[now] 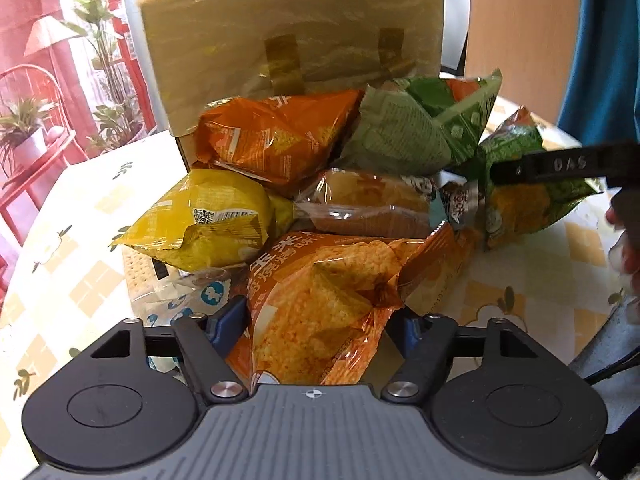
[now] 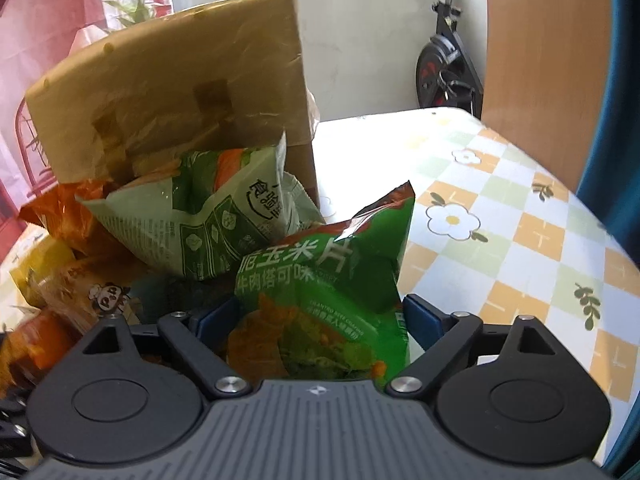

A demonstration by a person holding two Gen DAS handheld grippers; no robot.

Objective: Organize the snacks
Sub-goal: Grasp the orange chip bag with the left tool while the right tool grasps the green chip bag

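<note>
Left gripper [image 1: 316,320]: blue fingers [image 1: 224,326] closed against both sides of an orange chip bag [image 1: 320,300], held at the near edge of the pile.

Right gripper [image 2: 320,320]: fingers [image 2: 420,318] clamped on a green chip bag [image 2: 332,280], at the right edge of the pile, over the tabletop.

Pile, beyond the fingers: yellow bag [image 1: 208,220] at left; clear bread pack [image 1: 372,204] in the middle; second orange bag [image 1: 280,136] behind it; pale green bag [image 1: 404,128] far right, leaning on that orange one.

Cardboard box [image 1: 296,28]: behind the pile, flap upright, brown tape strips on it.

Tabletop [image 2: 500,208]: checked cloth with flowers, carrying all items.

Background: plants at far left, exercise bike [image 2: 444,68] at far right.
</note>
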